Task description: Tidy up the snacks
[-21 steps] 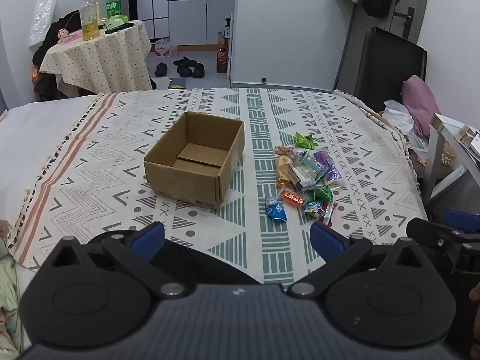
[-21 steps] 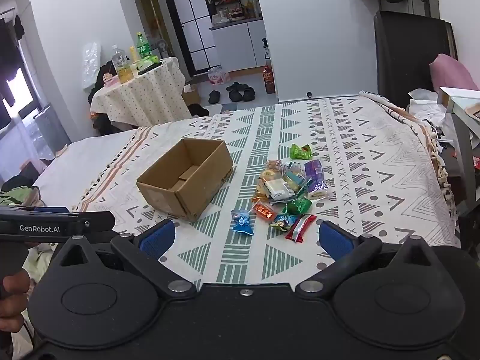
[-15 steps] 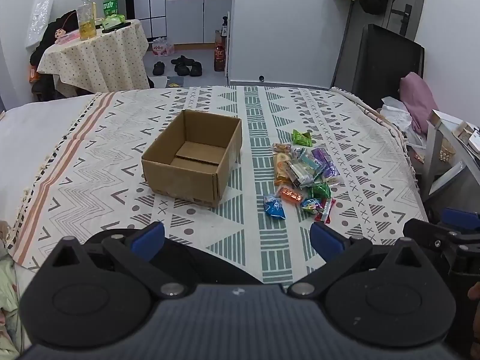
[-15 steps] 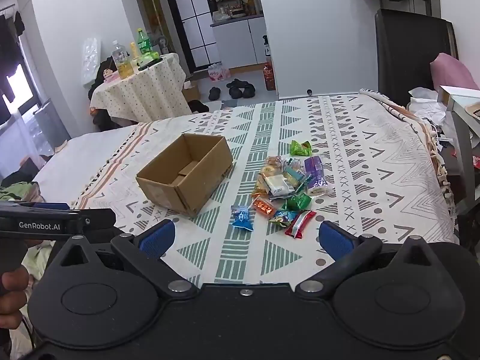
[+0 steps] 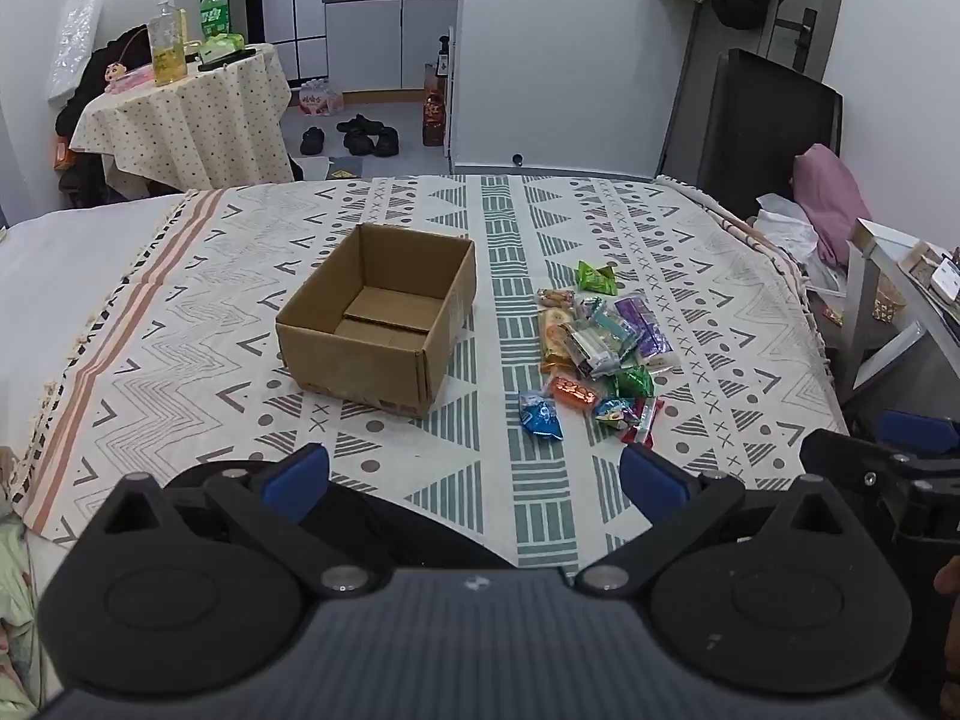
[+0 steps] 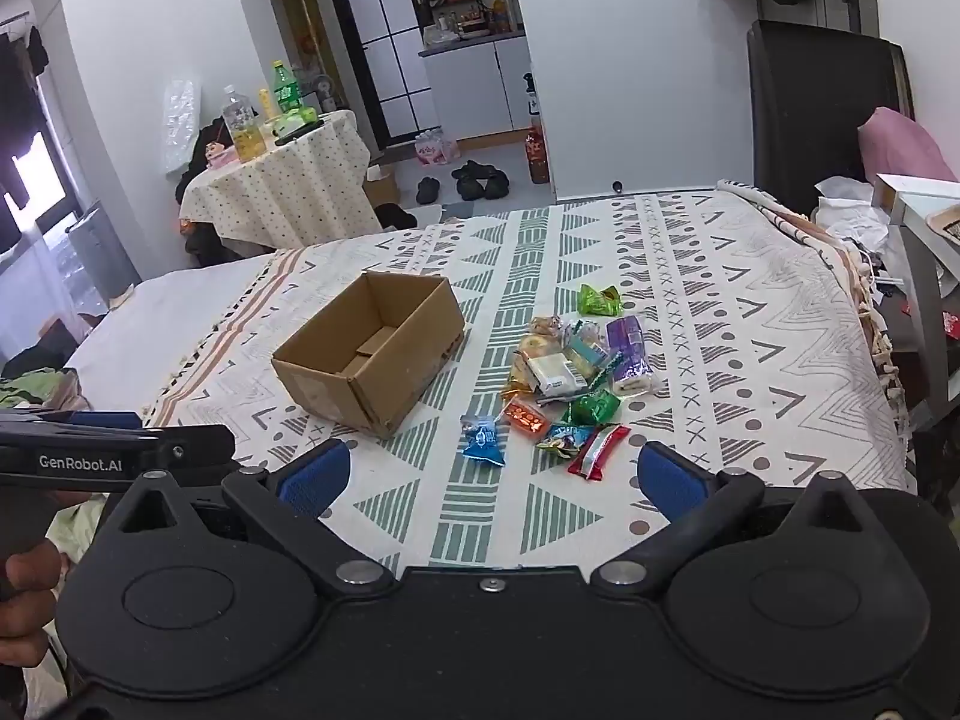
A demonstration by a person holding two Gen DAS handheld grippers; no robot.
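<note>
Right wrist: snacks (image 6: 573,381) lie ahead of open-jawed right gripper (image 6: 491,477).

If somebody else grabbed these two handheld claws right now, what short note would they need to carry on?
Left gripper: open, holding nothing, held above the near edge of the bed.
Right gripper: open, holding nothing, also hanging back.
Cardboard box: open on the patterned blanket, nothing inside.
Snacks: a loose pile on the blanket to the right of the box; the blue packet lies nearest the grippers.
Done: nothing packed.
Left: probably move every snack into the box, one at a time.
</note>
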